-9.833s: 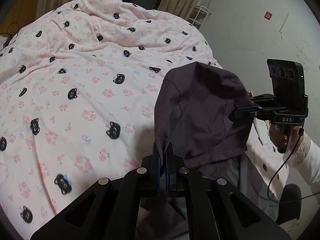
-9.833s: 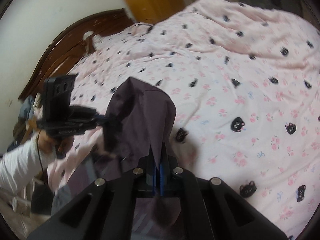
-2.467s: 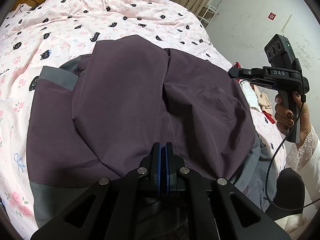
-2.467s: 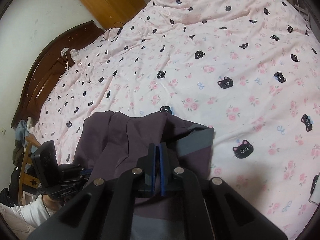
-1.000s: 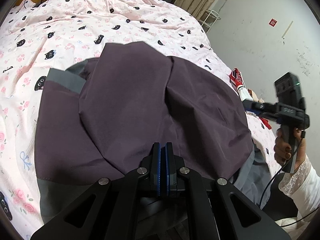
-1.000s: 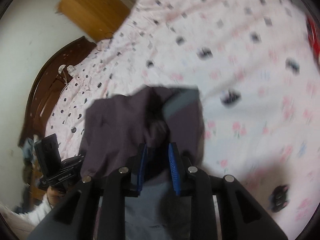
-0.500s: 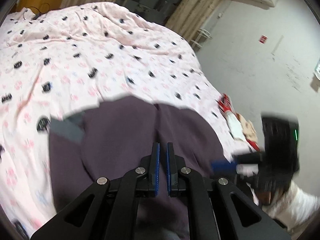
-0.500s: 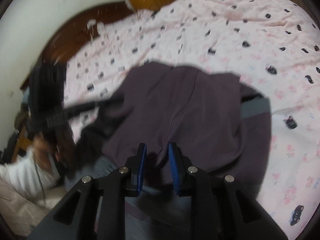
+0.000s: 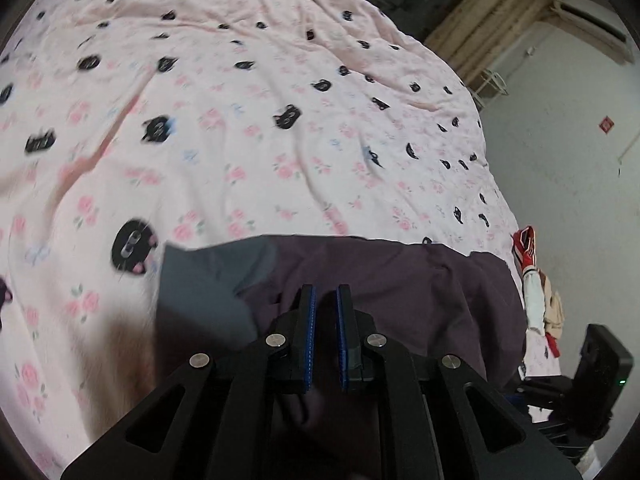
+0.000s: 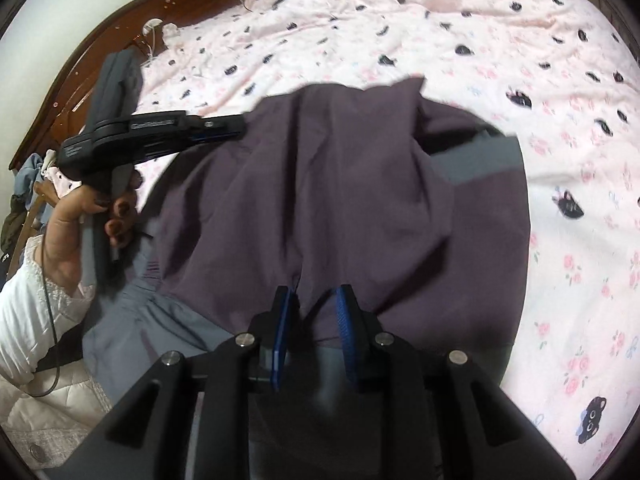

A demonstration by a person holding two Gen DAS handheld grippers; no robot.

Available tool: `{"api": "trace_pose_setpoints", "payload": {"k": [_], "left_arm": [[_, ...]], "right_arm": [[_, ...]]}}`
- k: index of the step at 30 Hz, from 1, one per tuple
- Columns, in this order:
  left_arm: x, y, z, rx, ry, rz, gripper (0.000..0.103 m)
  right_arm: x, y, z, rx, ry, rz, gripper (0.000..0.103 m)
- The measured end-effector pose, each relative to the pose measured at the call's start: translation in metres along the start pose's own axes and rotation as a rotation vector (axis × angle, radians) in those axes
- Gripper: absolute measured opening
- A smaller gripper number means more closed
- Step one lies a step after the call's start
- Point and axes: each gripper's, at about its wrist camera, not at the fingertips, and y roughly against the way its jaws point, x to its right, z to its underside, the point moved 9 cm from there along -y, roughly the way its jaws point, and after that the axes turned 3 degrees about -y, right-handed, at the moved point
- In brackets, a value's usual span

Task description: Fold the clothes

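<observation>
Matte purple garment (image 10: 320, 184), gray panels.

The garment (image 10: 320, 184) lies on the bedspread (image 10: 440, 32), the headboard (image 10: 100, 48) behind it at left.

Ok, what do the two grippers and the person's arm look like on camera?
Both are matte black tools with triangular cut-outs, silver screw heads and blue pads. The left gripper and right gripper look alike up close. From the right wrist view, the left gripper has a pistol handle, pale lettering along its body and a thin black cable. The left hand has dark-painted nails and a white lace-cuffed sleeve.
</observation>
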Motion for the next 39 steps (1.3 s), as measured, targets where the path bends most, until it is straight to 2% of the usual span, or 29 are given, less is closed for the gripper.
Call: {"api": "trace_pose_setpoints", "payload": {"k": [4,7,9,12,15,20,24,32,39], "left_arm": [[0.010,0.020,0.002,0.020,-0.013,0.009,0.008],[0.028,0.049,0.001,0.069,-0.043,0.047,0.009],[0.036,0.062,0.004,0.084,-0.072,0.043,0.010],[0.042,0.064,0.016,0.052,-0.084,0.035,0.012],[0.040,0.050,0.033,-0.004,-0.087,0.013,0.012],[0.031,0.031,0.053,-0.064,-0.101,-0.047,0.012],[0.026,0.031,0.060,-0.075,-0.102,-0.055,0.012],[0.022,0.029,0.067,-0.084,-0.097,-0.059,0.012],[0.023,0.029,0.067,-0.074,-0.102,-0.057,0.012]], "right_arm": [[-0.004,0.007,-0.004,0.004,0.006,-0.012,0.025],[-0.010,0.032,-0.021,0.075,0.012,-0.064,0.025],[-0.008,0.049,-0.037,0.135,-0.007,-0.081,0.025],[-0.001,0.069,-0.063,0.219,-0.038,-0.088,0.026],[0.006,0.064,-0.086,0.236,-0.049,-0.056,0.026],[0.016,0.033,-0.092,0.193,-0.079,-0.016,0.026],[0.035,0.017,-0.085,0.163,-0.124,0.024,0.024],[0.062,0.009,-0.077,0.134,-0.158,0.090,0.024],[0.062,0.006,-0.072,0.111,-0.140,0.109,0.024]]}}
